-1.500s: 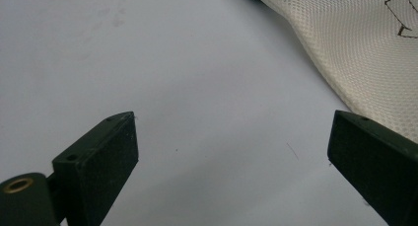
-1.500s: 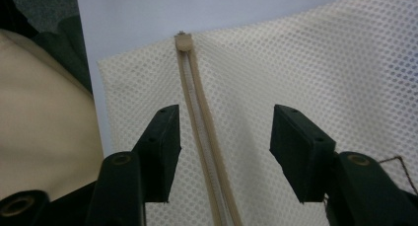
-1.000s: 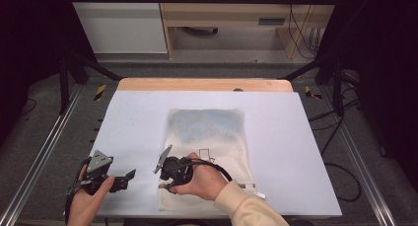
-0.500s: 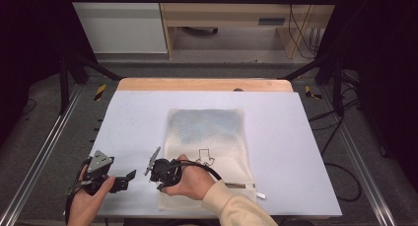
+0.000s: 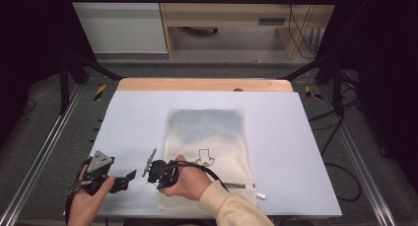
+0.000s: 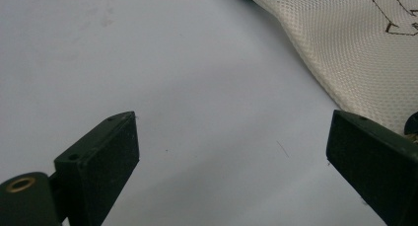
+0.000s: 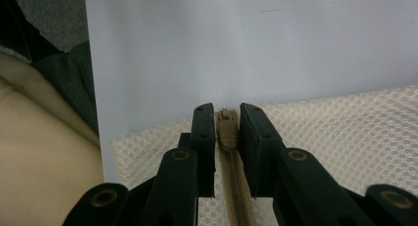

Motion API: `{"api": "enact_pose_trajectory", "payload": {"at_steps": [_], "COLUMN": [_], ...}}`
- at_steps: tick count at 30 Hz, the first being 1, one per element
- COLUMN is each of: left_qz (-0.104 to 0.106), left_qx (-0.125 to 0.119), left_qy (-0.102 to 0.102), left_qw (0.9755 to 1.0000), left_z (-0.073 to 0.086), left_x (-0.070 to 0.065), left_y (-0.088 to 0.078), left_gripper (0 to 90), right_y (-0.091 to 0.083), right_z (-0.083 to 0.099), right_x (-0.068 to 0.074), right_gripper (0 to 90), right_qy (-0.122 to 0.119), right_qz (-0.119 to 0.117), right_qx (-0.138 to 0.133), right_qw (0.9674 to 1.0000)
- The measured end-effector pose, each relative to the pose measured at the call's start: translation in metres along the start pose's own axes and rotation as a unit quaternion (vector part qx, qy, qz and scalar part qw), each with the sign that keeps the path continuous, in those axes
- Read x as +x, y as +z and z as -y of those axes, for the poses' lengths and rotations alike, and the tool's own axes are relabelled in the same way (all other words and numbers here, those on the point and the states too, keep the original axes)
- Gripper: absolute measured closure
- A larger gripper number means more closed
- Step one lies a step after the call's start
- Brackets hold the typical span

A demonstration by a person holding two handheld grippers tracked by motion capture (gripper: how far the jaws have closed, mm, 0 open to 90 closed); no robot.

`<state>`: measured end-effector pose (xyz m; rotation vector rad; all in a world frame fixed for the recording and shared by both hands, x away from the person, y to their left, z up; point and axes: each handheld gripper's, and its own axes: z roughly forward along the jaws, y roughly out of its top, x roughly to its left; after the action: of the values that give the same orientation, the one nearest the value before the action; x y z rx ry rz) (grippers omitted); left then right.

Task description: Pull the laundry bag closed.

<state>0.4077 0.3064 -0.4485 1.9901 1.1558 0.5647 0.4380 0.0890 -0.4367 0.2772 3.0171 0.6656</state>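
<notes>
The cream mesh zipper bag [image 5: 207, 152] lay at lower centre. The right gripper [image 7: 227, 137] had just been closing on the tan zipper slider [image 7: 227, 130] (lower left corner), clamping it; next, pull along the zip. The left gripper [image 6: 231, 152] was released.

The high view looks forward and down from above the near edge of the table [image 5: 296, 137], taking in the whole top. Each gripper view sits low and close, looking along its own jaws. All 3 views share the mesh bag [image 5: 207, 132] [image 6: 345, 53] [image 7: 345, 132] just past the fingertips
</notes>
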Motion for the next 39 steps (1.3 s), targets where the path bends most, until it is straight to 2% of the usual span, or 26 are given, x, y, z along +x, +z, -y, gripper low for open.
{"api": "enact_pose_trajectory", "payload": {"at_steps": [6,13,14,16,19,23,27,28,29,32,34,36,39], "left_qz": [0.008,0.015,0.017,0.020,0.029,0.038,0.056,0.073,0.073,0.094,0.115,0.126,0.144], "left_qx": [-0.002,-0.005,-0.008,-0.013,-0.015,-0.021,-0.030,-0.028,-0.028,-0.030,-0.034,-0.033,-0.020], "left_qy": [-0.005,-0.009,-0.012,-0.011,-0.007,-0.011,-0.010,-0.008,-0.008,0.002,0.001,-0.002,0.004], "left_qw": [1.0000,0.9998,0.9997,0.9996,0.9994,0.9990,0.9980,0.9969,0.9969,0.9952,0.9928,0.9914,0.9894], "left_z": [0.000,0.000,0.000,-0.001,-0.001,-0.002,-0.004,-0.004,-0.004,-0.007,-0.009,-0.010,-0.009], "left_x": [0.000,0.000,-0.001,-0.001,-0.004,-0.011,-0.020,-0.025,-0.025,-0.034,-0.042,-0.049,-0.060], "left_y": [-0.001,-0.002,-0.002,-0.004,-0.008,-0.017,-0.025,-0.026,-0.026,-0.028,-0.029,-0.027,-0.020], "left_gripper": [6.3,6.2,6.2,6.2,6.2,6.4,6.7,8.9,10.6,10.8,10.5,9.5,9.5], "right_y": [0.000,-0.007,-0.010,-0.011,-0.015,-0.021,-0.025,-0.026,-0.026,-0.028,-0.028,-0.029,-0.029], "right_z": [0.002,0.010,0.012,0.013,0.015,0.017,0.019,0.019,0.019,0.020,0.020,0.020,0.020], "right_x": [-0.002,-0.004,-0.005,-0.005,-0.007,-0.008,-0.010,-0.010,-0.010,-0.013,-0.014,-0.014,-0.014], "right_gripper": [81.6,81.9,81.9,81.9,82.0,82.0,82.0,81.9,81.9,82.0,82.0,82.0,82.0], "right_qy": [0.004,0.009,0.011,0.009,0.012,0.017,0.013,0.015,0.015,0.016,0.017,0.021,0.023], "right_qz": [-0.006,-0.014,-0.017,-0.019,-0.020,-0.020,-0.019,-0.018,-0.018,-0.022,-0.021,-0.021,-0.025], "right_qx": [-0.009,-0.044,-0.056,-0.059,-0.072,-0.089,-0.095,-0.100,-0.100,-0.110,-0.111,-0.114,-0.117], "right_qw": [0.9999,0.9989,0.9982,0.9980,0.9971,0.9957,0.9952,0.9947,0.9947,0.9936,0.9934,0.9930,0.9926]}}
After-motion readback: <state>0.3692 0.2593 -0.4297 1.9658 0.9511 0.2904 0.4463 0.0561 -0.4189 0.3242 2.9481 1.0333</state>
